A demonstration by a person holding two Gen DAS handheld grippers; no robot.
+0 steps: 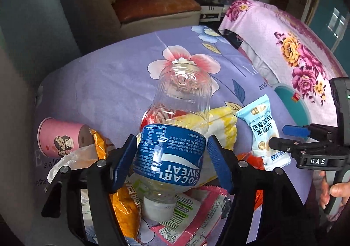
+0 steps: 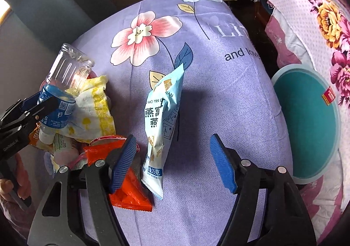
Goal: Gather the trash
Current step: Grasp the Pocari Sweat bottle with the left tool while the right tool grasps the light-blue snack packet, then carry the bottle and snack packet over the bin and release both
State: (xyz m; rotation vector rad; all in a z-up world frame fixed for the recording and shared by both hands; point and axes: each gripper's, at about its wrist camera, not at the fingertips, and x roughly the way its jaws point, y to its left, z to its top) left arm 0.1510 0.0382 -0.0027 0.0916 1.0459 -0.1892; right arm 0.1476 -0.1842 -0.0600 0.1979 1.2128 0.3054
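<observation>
Far left of the bottle (image 1: 181, 93), a pink cup (image 1: 59, 139) on its side on the lilac sheet (image 2: 218, 71). Just beside the bottle on that side, a crumpled gold bag (image 1: 124, 208), part under the left finger.

Bottle itself tilted, cap down and clear base up, cap just above a pink-edged wrapper (image 1: 196, 219). Left gripper (image 1: 170, 154) clamped across the blue label, about two thirds open, pads (image 1: 122, 158) pressing both sides. In the right wrist view, seen side-on, gripped at mid-height and leaning toward the sheet's middle.

Behind and just right of the bottle, a yellow-and-white crumpled wrapper (image 1: 223, 123), touching the label's lower edge.

Further right of the bottle, an orange packet (image 2: 131, 189) flat on the sheet, its near end under the right gripper's left finger. Beside it, a pale blue packet (image 2: 161, 119) standing on edge, creased and leaning.

Right gripper (image 2: 172, 160) held wide apart over the sheet, gripping nothing: blue packet between the jaws, close to the left pad, well clear of the right one.

Well right of the bottle, past the sheet's edge, a round teal bin (image 2: 306, 123), set against a pink flowered blanket (image 2: 328, 16).
</observation>
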